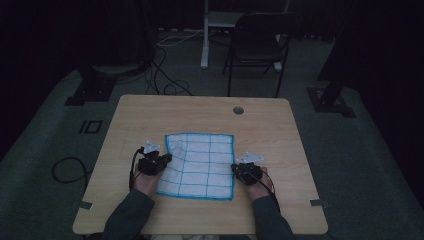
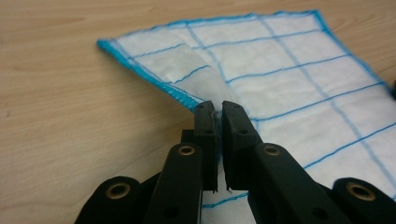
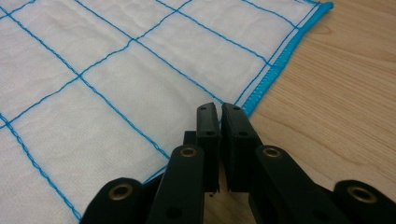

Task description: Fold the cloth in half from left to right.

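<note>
Cloth (image 1: 200, 166) lies flat at the table's (image 1: 270, 125) middle, its long axis running away from the person. Left gripper (image 1: 159, 161) sits at the cloth's left edge, jaws clenched on a raised pinch of hem (image 2: 212, 95). Right gripper (image 1: 245, 172) sits at the cloth's right edge (image 3: 275, 70), jaws closed there; whether fabric is caught cannot be told. Judgement: both hands are equally placed, so any lift turns on the two side edges rising together.

The light wooden tabletop (image 1: 150, 115) has rounded corners and a small round hole near its far edge. A white cloth (image 1: 200, 167) with blue grid lies flat on it.
</note>
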`<act>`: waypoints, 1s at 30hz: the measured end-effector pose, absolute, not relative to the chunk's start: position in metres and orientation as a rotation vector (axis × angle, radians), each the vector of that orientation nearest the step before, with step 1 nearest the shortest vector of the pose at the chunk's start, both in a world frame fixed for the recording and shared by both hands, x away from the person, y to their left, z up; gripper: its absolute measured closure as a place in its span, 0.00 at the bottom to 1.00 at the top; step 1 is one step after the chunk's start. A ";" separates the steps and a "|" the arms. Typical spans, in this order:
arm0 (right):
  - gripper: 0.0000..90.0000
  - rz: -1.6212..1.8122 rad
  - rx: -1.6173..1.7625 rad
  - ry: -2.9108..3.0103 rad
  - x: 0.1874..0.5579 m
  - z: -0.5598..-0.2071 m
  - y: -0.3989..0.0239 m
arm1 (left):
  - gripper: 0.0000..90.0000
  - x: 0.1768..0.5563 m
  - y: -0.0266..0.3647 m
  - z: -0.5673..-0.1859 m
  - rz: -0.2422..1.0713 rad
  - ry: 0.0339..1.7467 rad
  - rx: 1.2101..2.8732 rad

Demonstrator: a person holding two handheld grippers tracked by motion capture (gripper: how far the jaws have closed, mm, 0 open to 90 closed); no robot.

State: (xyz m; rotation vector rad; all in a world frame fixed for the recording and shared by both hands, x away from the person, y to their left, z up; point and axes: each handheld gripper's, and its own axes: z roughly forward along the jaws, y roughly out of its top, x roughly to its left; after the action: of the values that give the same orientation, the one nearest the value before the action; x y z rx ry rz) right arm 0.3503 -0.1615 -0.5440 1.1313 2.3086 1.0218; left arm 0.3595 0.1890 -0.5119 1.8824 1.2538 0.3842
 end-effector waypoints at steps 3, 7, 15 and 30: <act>0.96 1.025 1.128 2.313 0.351 -0.544 -0.162 | 0.96 0.359 0.185 -0.505 0.375 1.226 1.867; 0.96 1.013 1.120 2.316 0.351 -0.544 -0.161 | 0.96 0.359 0.179 -0.497 0.373 1.194 1.867; 0.96 1.012 1.120 2.312 0.350 -0.544 -0.161 | 0.96 0.360 0.166 -0.487 0.353 1.144 1.860; 0.97 1.026 1.129 2.310 0.351 -0.544 -0.162 | 0.96 0.364 0.134 -0.472 0.317 1.051 1.874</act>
State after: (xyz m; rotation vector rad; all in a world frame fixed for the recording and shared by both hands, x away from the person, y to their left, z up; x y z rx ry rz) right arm 0.3506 -0.1622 -0.5443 1.1286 2.3105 1.0262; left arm 0.3637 0.1341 -0.4720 1.8737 1.0507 0.3174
